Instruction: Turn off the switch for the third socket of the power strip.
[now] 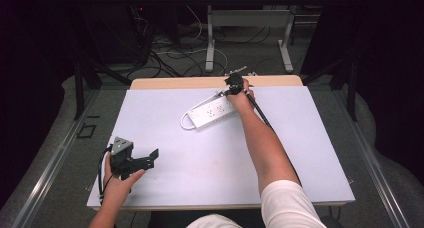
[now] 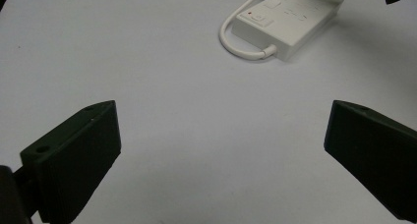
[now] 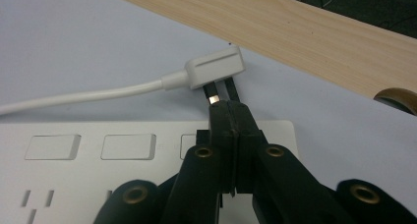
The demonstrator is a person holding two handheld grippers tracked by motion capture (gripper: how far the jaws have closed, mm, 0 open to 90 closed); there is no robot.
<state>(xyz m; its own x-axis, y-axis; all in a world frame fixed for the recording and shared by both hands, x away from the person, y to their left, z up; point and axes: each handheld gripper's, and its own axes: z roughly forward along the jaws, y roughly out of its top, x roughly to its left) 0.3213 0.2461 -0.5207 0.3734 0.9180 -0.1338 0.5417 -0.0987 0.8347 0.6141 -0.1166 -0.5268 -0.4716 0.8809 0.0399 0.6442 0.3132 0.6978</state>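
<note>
The right hand-held gripper (image 3: 230, 106) has its jaws pressed together over the far end of the one white power strip (image 3: 98, 165), their tips right at the metal prongs of a single white plug (image 3: 216, 67) lying just beyond it; whether they pinch a prong I cannot tell. One white cable (image 3: 78, 94) runs from the plug along the strip. The left hand-held gripper (image 1: 131, 158) rests near the front left corner of the tabletop (image 1: 300, 153), jaws spread wide with nothing between them, well apart from the strip. A bare wooden strip (image 3: 305, 32) edges the far side.
</note>
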